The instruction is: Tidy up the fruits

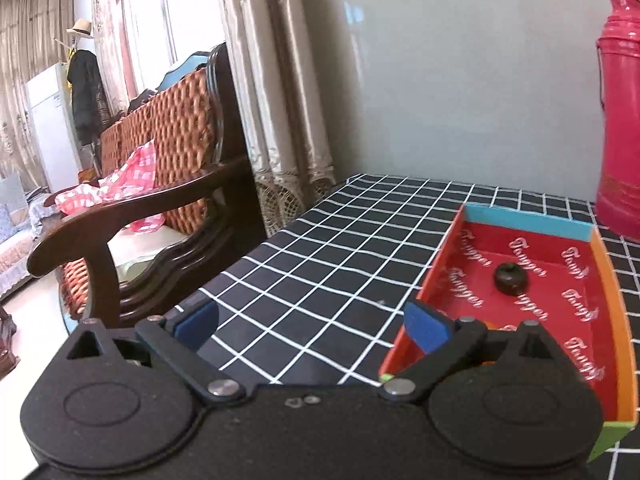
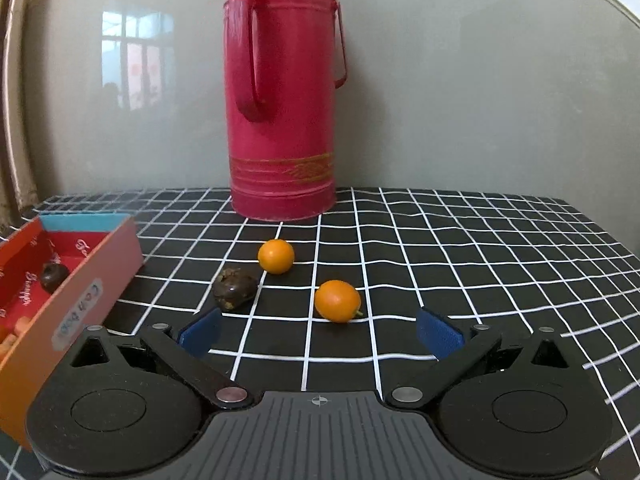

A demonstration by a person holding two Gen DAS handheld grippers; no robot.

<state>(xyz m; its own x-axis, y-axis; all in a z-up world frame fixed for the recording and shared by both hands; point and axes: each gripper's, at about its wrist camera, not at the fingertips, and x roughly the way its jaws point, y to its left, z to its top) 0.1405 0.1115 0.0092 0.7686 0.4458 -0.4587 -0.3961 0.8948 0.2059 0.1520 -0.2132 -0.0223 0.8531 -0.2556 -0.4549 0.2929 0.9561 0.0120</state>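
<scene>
A shallow red box (image 1: 608, 280) (image 2: 80, 292) lies on the black checked tablecloth, and a dark brown fruit (image 1: 511, 278) (image 2: 54, 276) rests inside it. My left gripper (image 1: 312, 328) stands open just left of the box, nothing between its blue pads, its right finger by the box's near corner. On the cloth in the right wrist view lie a second dark brown fruit (image 2: 234, 288) and two small orange fruits (image 2: 276, 256) (image 2: 337, 301). My right gripper (image 2: 320, 338) is open just short of the nearer orange fruit, touching nothing.
A tall red thermos (image 2: 282, 92) (image 1: 620, 120) stands at the back against the grey wall. Something orange shows in the box's near end (image 2: 12, 338). Left of the table are a wooden armchair (image 1: 160, 200) with a red checked cloth, and curtains (image 1: 276, 92).
</scene>
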